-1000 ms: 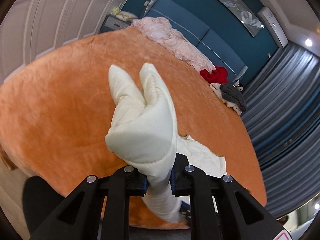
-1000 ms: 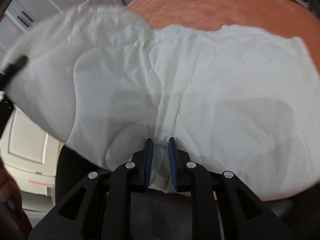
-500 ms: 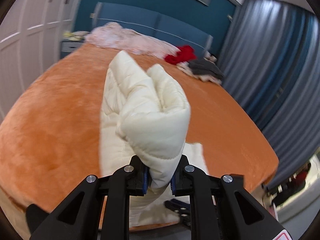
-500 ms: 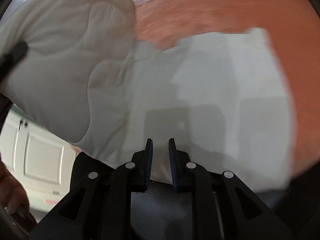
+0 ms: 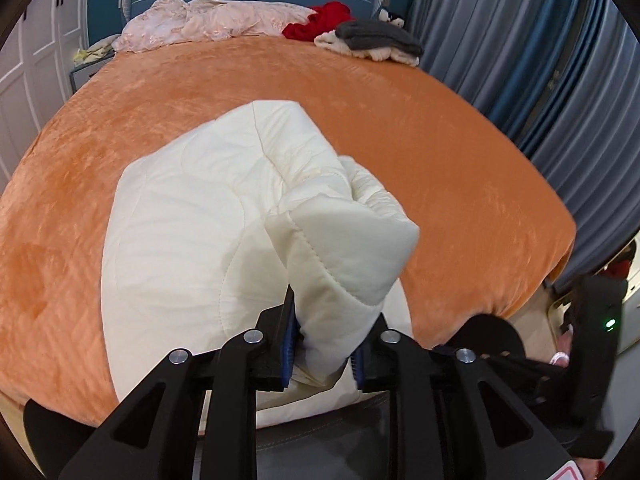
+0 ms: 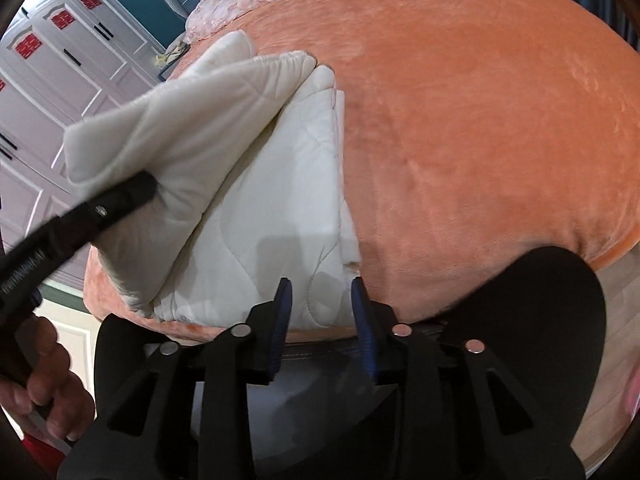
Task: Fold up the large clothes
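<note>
The left tool [image 5: 324,344] is clenched on a thick fold of the cream quilted garment [image 5: 192,248], the padded cloth bulging up and out between its blue-lined fingers [image 5: 289,336]. From that grip the raised corner slopes down and away to the left, where the rest of the garment lies flat on the orange bed [image 5: 440,140], near the bed's near edge. In the right wrist view the same lifted flap [image 6: 176,120] hangs over the flat layers at left, with the left tool's black finger [image 6: 100,208] pressed into it and the person's left hand [image 6: 40,392] at the lower left gripping the handle.

The right tool [image 6: 322,320] is released, its fingers spread apart and holding nothing. It sits just off the near edge of the bed, with the garment's near hem [image 6: 320,304] showing between the fingertips; whether they touch the cloth cannot be told. The folded stack reaches from there toward the far left, its right edge running straight along the bare bedspread.

At the far end of the bed lie a pale pink cloth [image 5: 208,20], a red garment [image 5: 320,24] and a grey and cream pile [image 5: 376,42], well apart from the tools. Blue curtains [image 5: 540,80] hang at right, and white cabinet doors [image 6: 60,60] stand at far left.
</note>
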Tool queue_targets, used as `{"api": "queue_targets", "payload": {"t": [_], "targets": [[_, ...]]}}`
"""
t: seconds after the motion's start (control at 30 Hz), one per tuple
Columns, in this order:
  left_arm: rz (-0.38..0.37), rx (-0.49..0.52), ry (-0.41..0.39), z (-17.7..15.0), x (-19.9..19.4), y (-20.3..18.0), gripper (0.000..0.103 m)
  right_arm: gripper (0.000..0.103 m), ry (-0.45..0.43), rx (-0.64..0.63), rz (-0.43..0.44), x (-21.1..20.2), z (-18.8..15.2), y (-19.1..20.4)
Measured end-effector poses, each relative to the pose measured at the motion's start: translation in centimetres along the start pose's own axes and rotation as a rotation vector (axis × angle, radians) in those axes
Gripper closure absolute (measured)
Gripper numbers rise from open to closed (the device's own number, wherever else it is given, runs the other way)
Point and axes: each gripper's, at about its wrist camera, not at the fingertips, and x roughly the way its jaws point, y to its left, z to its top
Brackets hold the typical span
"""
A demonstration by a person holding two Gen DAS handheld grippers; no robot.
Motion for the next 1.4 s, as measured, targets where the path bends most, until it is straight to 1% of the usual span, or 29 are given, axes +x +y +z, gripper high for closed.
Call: {"api": "queue_targets", "payload": {"t": [0.07, 0.17, 0.2, 0.23, 0.27, 0.3, 0.37, 0.4, 0.43, 0.47, 0.53, 0.57, 0.67, 0.7, 0.77, 0.8, 0.83, 0.87, 0.93, 1.0, 1.07, 1.13, 1.17, 1.23, 1.4], "targets": [[0.000, -0.001, 0.003, -0.2, 0.0, -0.4, 0.079, 0.061, -0.018, -0.008, 0.001, -0.5, 0.4, 0.6], [-0.021, -0.011, 0.008, -0.4, -0.8, -0.4, 0.064, 0.053, -0.068, -0.009, 0.018, -2.6, 1.4, 0.3], [-0.035, -0.014, 0.010, -0.5, -1.3, -0.3, 0.053, 0.053, -0.085, -0.012, 0.023, -3.1, 1.7, 0.4], [-0.055, -0.017, 0.010, -0.7, -2.1, -0.2, 0.042, 0.049, -0.118, -0.024, 0.030, -4.2, 2.2, 0.9], [-0.073, -0.023, 0.001, -1.0, -3.0, 0.1, 0.036, 0.045, -0.151, -0.039, 0.034, -5.3, 2.7, 1.4], [-0.084, -0.041, -0.014, -1.3, -4.2, 0.5, 0.027, 0.043, -0.187, -0.059, 0.040, -6.4, 3.3, 2.3], [-0.079, -0.080, -0.045, -1.7, -6.2, 1.7, 0.026, 0.034, -0.241, -0.103, 0.060, -8.1, 4.3, 3.7], [-0.080, -0.096, -0.053, -1.9, -6.8, 2.3, 0.026, 0.032, -0.254, -0.120, 0.070, -8.4, 4.7, 4.3], [-0.067, -0.130, -0.060, -2.0, -7.6, 3.4, 0.026, 0.028, -0.266, -0.145, 0.088, -8.8, 5.2, 5.2], [-0.040, -0.175, -0.061, -2.0, -8.0, 4.7, 0.026, 0.028, -0.270, -0.164, 0.110, -8.8, 5.6, 6.1], [-0.012, -0.249, -0.053, -2.1, -8.2, 6.9, 0.026, 0.028, -0.262, -0.180, 0.143, -8.3, 6.2, 7.4], [0.013, -0.280, -0.047, -2.1, -8.0, 8.0, 0.026, 0.028, -0.250, -0.184, 0.154, -7.6, 6.5, 8.1], [0.083, -0.329, -0.018, -2.1, -7.2, 10.0, 0.028, 0.028, -0.196, -0.198, 0.141, -5.3, 6.6, 9.6], [0.095, -0.333, -0.008, -2.2, -6.9, 10.4, 0.029, 0.031, -0.169, -0.206, 0.141, -4.3, 6.6, 9.8], [0.108, -0.330, 0.001, -2.1, -6.5, 10.5, 0.031, 0.053, -0.126, -0.219, 0.146, -3.2, 6.2, 10.1], [0.112, -0.322, 0.009, -2.1, -6.3, 10.4, 0.032, 0.061, -0.116, -0.230, 0.120, -3.0, 5.8, 10.0], [0.113, -0.316, 0.014, -2.0, -6.0, 10.4, 0.034, 0.079, -0.108, -0.239, 0.115, -3.0, 5.2, 9.9], [0.117, -0.312, 0.024, -2.0, -5.7, 10.3, 0.034, 0.085, -0.098, -0.238, 0.118, -3.3, 5.0, 9.6], [0.110, -0.304, 0.040, -2.1, -5.2, 10.1, 0.036, 0.090, -0.087, -0.225, 0.115, -4.0, 4.3, 8.7], [0.106, -0.295, 0.057, -2.2, -4.7, 9.7, 0.037, 0.091, -0.075, -0.233, 0.070, -4.4, 3.2, 7.7], [0.108, -0.277, 0.076, -2.4, -4.0, 9.3, 0.039, 0.091, -0.047, -0.212, 0.041, -4.1, 2.3, 6.9], [0.108, -0.265, 0.106, -2.8, -3.1, 9.0, 0.044, 0.091, -0.016, -0.182, 0.022, -3.3, 1.5, 5.6], [0.109, -0.261, 0.123, -3.1, -2.7, 8.8, 0.045, 0.091, -0.004, -0.171, 0.009, -2.8, 1.1, 5.0], [0.106, -0.257, 0.144, -3.5, -1.9, 8.5, 0.045, 0.091, 0.021, -0.154, -0.011, -1.5, 0.5, 4.1], [0.152, -0.213, 0.172, -4.1, -0.5, 7.5, 0.045, 0.091, 0.079, -0.169, -0.070, 1.8, -0.6, 3.5]]}}
